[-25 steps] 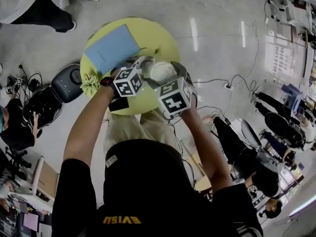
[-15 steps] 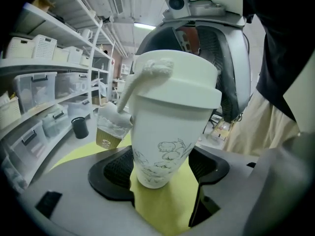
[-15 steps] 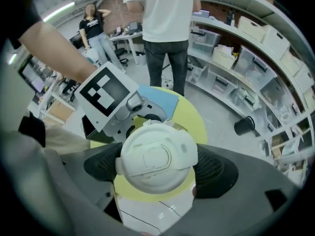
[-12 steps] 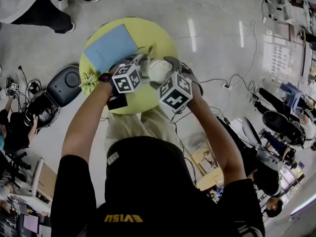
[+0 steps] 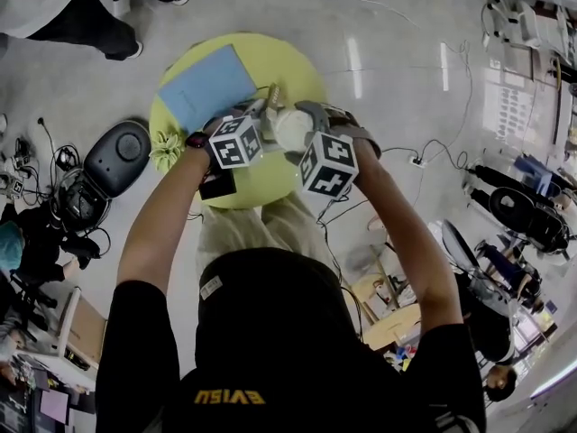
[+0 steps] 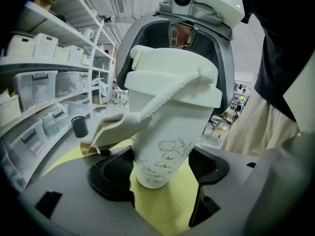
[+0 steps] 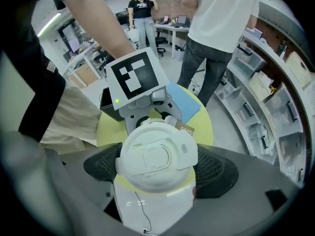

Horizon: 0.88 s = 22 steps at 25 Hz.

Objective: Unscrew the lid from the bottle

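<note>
White plastic makes up the bottle [image 6: 162, 146], a tapered cup-shaped body with a fine line drawing of flowers [image 6: 170, 149] on its side. It is held slightly tilted over a round yellow-green table [image 5: 288, 61], near the middle of the tabletop. Whether its base touches the table cannot be made out.

On top sits the lid [image 7: 157, 159], a wide white disc with a raised flip spout. A white braided cord [image 6: 172, 95] runs from the lid's rim down the side of the bottle and ends in a pale tag [image 6: 115, 129] that hangs to the bottle's left in the left gripper view.

In the person's left hand, the left gripper [image 6: 160, 168] comes in from the side. Its two black pads press on the lower part of the bottle's body, one on each side.

From above, the right gripper [image 7: 160, 163] points steeply down. Its two black pads clamp the rim of the lid, one on each side.

Each gripper carries a marker cube [image 5: 236, 141]; in the head view the two cubes sit close together, with the bottle between them.

Behind the bottle, a blue sheet [image 5: 206, 88] lies flat on the far left part of the table. A green flower-shaped thing [image 5: 165, 152] sits at the table's left edge. Beside it, on the grey floor [image 5: 406, 25], is a black rounded object [image 5: 122, 156].

Shelves [image 6: 39, 63] lined with clear plastic bins [image 6: 69, 85] stand along one wall. A person in a white top [image 7: 216, 18] stands near the far side of the table.
</note>
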Tool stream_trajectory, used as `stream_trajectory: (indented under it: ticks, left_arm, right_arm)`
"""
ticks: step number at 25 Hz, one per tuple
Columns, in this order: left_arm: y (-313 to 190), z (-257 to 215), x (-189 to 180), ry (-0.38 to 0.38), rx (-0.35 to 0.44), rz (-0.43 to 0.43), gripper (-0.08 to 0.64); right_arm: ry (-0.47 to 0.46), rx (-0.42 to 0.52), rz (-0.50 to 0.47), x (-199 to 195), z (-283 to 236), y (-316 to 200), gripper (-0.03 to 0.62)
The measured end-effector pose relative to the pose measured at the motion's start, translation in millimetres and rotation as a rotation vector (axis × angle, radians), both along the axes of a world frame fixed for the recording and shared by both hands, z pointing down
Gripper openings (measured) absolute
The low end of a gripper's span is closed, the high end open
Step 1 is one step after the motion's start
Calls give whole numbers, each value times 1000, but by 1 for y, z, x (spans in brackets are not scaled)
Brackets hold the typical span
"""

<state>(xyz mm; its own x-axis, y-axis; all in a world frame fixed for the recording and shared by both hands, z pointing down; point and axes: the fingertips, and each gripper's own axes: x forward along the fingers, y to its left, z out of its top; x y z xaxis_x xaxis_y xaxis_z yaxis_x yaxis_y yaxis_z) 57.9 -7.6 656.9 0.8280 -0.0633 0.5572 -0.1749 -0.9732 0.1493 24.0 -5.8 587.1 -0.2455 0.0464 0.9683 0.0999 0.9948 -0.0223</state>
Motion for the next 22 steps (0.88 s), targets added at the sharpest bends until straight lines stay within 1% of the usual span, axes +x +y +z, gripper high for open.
stream_trajectory:
  ticks: [4,9,10,11,12,15,17,20,22]
  left_arm:
    - [-1,-3,1,1,0,2,365]
    - [0,-3,0,-4,-6,1,365]
    - [0,-2,1,-6,-10,2,365]
    - [0,-2,2,-8,-11,6,365]
    - [0,-2,3,-9,-12,9,365]
    - [-1,-3,4,-13,-10,11,365]
    - [-1,-3,2,-19,-12,8,365]
    - [-1,-1,1,-32,-14,6,365]
    - [0,0,0,-36,-18,3,365]
  right_arm:
    - [6,4,1,2,-3,-1,446]
    - [-13,7,-17,1,-3,0,449]
    - [-17,10,-4,2,-3,-1,453]
    - [-28,7,34,5,-7,-3,498]
    - [-50,-3,98,9,-14,-6,570]
    - [-154,-36,337,19,-47,-14,569]
    - [-197,-27,493,23,-58,-15,569]
    - [-210,15,804,31,-57,-24,559]
    - [-211,9,989,35,-48,-24,534]
